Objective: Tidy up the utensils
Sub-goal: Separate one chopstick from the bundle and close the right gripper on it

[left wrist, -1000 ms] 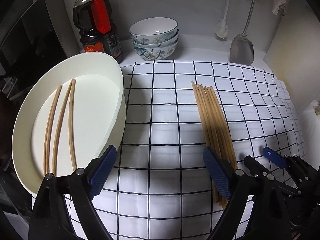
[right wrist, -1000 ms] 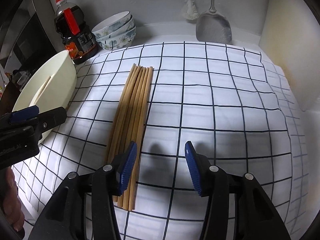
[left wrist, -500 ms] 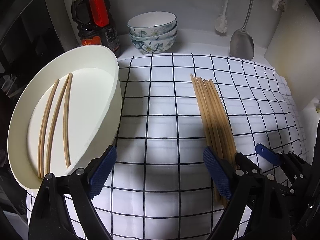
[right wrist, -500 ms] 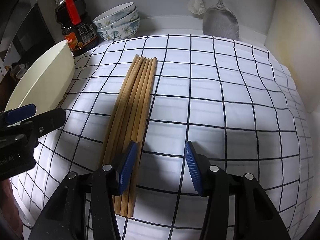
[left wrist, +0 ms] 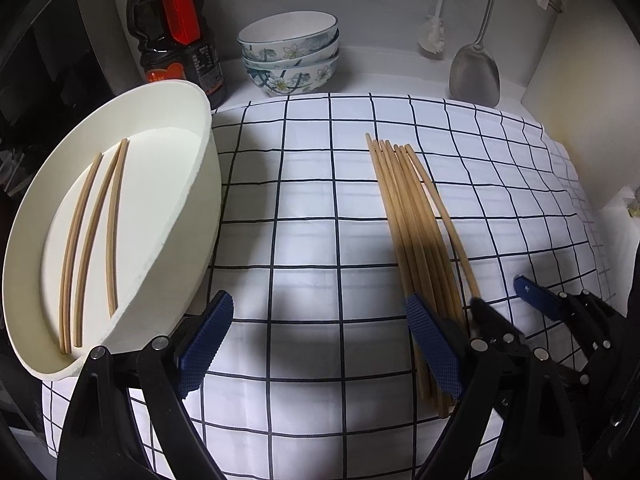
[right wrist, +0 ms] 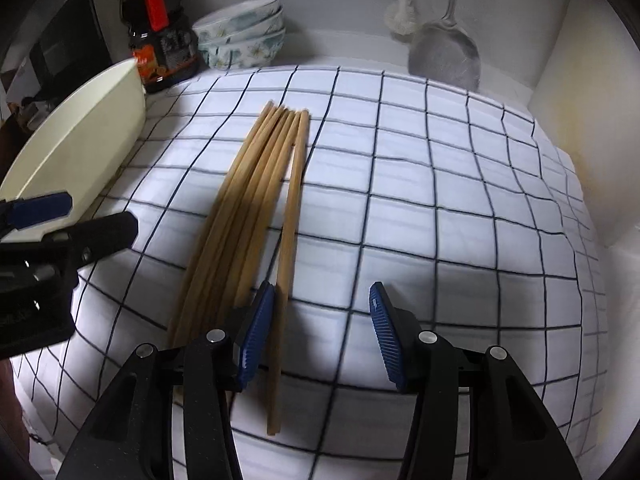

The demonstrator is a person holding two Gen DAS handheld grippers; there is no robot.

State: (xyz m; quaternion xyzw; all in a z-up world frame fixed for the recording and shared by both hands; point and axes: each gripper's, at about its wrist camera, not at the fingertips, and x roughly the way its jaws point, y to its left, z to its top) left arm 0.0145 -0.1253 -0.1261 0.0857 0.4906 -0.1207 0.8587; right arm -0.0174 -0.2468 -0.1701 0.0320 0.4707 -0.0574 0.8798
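Observation:
Several wooden chopsticks point(left wrist: 404, 216) point(right wrist: 248, 200) lie in a bundle on the checked cloth point(left wrist: 304, 208). One chopstick point(right wrist: 290, 224) point(left wrist: 440, 208) is fanned off the bundle's right side. My right gripper point(right wrist: 320, 332) point(left wrist: 504, 300) stands open around its near end, the left pad wedged between it and the bundle. A white basin point(left wrist: 192, 232) point(right wrist: 80, 140) at the left holds three chopsticks point(left wrist: 92, 232). My left gripper point(left wrist: 320, 340) point(right wrist: 72, 218) hangs wide open over bare cloth, between basin and bundle, with nothing in it.
A dark sauce bottle point(left wrist: 176, 40) and a stack of three flowered bowls point(left wrist: 292, 56) stand at the back. A metal spatula point(left wrist: 474, 72) and a brush point(left wrist: 432, 36) hang on the back wall. A side wall point(left wrist: 580, 100) closes off the right.
My right gripper has shifted left into the bundle's edge, and the rightmost chopstick's near end has swung away from the others. The left gripper has barely moved.

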